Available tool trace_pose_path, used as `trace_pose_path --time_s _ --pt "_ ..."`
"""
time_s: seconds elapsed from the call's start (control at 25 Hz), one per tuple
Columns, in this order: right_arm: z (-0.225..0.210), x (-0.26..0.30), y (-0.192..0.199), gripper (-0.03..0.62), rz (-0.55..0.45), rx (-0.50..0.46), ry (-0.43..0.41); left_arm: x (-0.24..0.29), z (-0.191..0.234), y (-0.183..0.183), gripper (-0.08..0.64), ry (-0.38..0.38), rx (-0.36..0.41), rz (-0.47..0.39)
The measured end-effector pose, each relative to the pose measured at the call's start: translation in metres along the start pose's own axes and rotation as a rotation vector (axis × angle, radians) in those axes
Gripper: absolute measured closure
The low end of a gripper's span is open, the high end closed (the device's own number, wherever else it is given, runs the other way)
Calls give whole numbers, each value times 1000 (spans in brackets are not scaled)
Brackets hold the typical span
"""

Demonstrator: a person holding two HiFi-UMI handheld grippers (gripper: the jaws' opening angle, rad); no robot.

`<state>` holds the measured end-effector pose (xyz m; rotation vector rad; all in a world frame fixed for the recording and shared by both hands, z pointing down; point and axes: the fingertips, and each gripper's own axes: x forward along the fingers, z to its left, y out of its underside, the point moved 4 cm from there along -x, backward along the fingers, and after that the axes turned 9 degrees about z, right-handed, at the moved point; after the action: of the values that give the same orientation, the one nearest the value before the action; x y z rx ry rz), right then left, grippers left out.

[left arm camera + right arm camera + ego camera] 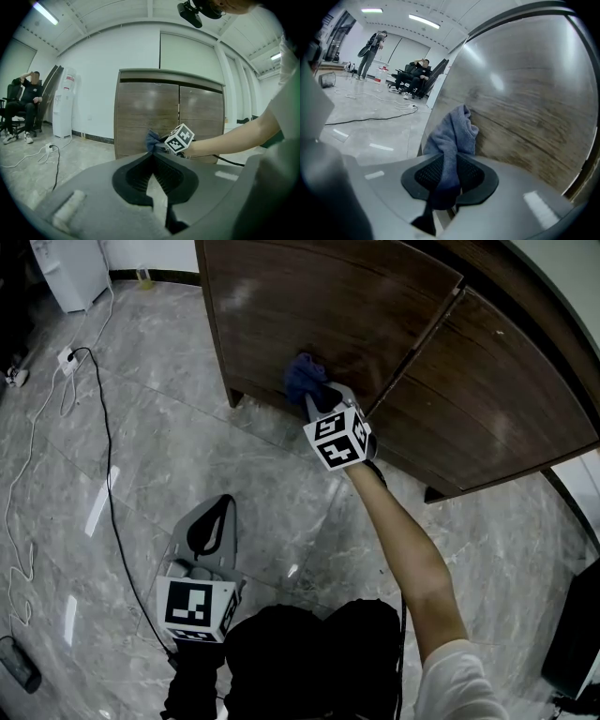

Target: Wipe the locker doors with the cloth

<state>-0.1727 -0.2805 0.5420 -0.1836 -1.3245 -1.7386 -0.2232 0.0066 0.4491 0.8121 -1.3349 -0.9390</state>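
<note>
The dark brown locker stands on the grey floor with a left door [319,306] and a right door [487,399]. My right gripper [314,399] is shut on a blue cloth [303,377] and holds it against the lower part of the left door, near the seam between the doors. In the right gripper view the cloth [454,136] bunches out of the right gripper [450,161] onto the wood [525,117]. My left gripper [225,502] hangs over the floor well in front of the locker, shut and with nothing in it. The left gripper [152,157] faces the cloth [151,139].
A black cable [108,456] and a white power strip [66,357] lie on the floor at the left. A white water dispenser [63,105] stands left of the locker, with a seated person [26,103] beyond. A dark object [577,634] sits at the right edge.
</note>
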Motion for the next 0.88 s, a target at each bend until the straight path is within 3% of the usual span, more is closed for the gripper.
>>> trace_pose_path --time_s 0.64,0.88 --pt "25 35 35 509 119 28 -59 -3 12 1 560 -18 -10 11" --pt "34 9 16 509 48 -37 -58 -5 13 -1 560 -14 -10 2"
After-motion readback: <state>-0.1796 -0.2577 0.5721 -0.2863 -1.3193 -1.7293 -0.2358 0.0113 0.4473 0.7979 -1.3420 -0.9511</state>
